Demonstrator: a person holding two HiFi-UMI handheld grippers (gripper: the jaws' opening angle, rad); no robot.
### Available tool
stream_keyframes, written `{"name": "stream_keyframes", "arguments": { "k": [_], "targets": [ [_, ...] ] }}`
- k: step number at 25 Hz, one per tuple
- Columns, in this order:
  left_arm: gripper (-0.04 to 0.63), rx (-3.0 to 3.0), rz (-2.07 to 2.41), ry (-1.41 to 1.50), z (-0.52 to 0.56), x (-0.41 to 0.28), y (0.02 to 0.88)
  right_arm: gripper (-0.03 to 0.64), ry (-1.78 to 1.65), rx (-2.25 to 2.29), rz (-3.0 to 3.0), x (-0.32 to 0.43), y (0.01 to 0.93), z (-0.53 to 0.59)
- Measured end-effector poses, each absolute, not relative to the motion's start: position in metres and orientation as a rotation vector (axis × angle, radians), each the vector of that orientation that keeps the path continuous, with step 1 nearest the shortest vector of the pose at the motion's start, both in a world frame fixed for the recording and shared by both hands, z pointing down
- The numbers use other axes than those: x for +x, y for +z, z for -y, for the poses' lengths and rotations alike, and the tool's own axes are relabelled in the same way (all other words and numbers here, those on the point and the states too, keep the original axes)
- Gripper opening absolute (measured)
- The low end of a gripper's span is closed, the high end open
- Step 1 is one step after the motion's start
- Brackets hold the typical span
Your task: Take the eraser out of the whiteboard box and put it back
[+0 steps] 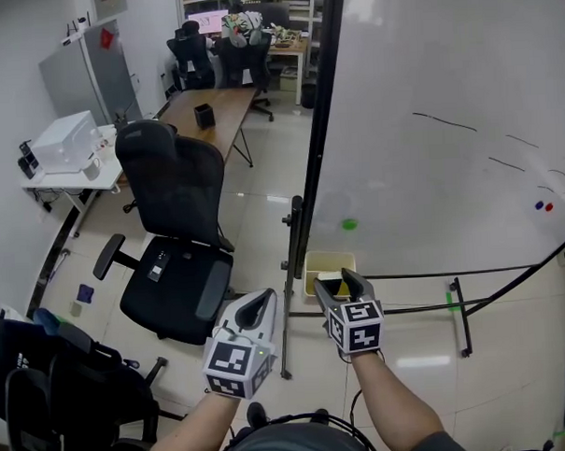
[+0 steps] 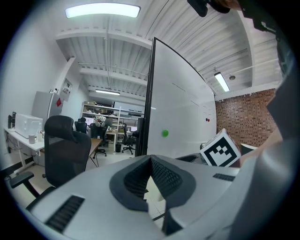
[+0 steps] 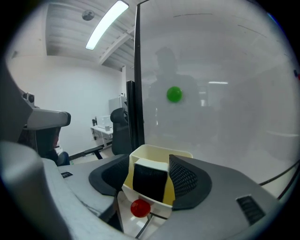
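A cream whiteboard box (image 3: pixel 159 151) hangs at the lower left of the whiteboard (image 1: pixel 447 147), also seen from above as the box (image 1: pixel 327 262). The eraser (image 3: pixel 150 182), black felt with a white back, stands upright inside it. My right gripper (image 3: pixel 150 164) reaches into the box with a jaw on either side of the eraser; the jaws stand wide and the pads do not visibly press on it. From the head view the right gripper (image 1: pixel 338 285) sits right at the box. My left gripper (image 1: pixel 261 305) hangs to the left, shut and empty, its tips (image 2: pixel 151 161) meeting.
A black office chair (image 1: pixel 175 234) stands left of the board's black frame post (image 1: pixel 310 172). A green magnet (image 1: pixel 349 223) sticks on the board above the box. A red round knob (image 3: pixel 139 208) sits below the box front. The stand's foot (image 1: pixel 462 317) crosses the tiled floor.
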State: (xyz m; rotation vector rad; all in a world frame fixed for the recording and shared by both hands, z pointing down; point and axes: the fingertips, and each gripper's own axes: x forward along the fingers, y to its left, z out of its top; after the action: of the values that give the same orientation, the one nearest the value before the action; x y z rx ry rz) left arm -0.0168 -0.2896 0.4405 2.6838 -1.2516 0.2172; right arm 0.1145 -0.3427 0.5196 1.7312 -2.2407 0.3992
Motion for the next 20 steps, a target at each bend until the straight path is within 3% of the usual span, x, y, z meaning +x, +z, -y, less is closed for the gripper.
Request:
{"name": "stream_keyframes", "arguments": {
  "k": [9, 14, 16, 20],
  "targets": [
    [0.031, 2.709, 1.324, 0.174, 0.265, -0.017, 0.416, 0.297, 0.341, 1.759, 2.376, 0.131, 0.457, 0.306],
    [0.031, 2.718, 1.355, 0.143, 0.236, -0.013, 0.399, 0.132, 0.253, 1.788, 2.523, 0.151, 0.396, 0.261],
    [0.031, 2.745, 1.361, 0.138, 0.221, -0.007, 0.388, 0.023, 0.229, 1.771, 2.566, 0.160, 0.378, 0.242],
    [0.031, 2.787, 1.344, 0.129, 0.189, 0.009, 0.369, 0.023, 0.206, 1.709, 2.653, 0.176, 0.356, 0.213]
  ]
}}
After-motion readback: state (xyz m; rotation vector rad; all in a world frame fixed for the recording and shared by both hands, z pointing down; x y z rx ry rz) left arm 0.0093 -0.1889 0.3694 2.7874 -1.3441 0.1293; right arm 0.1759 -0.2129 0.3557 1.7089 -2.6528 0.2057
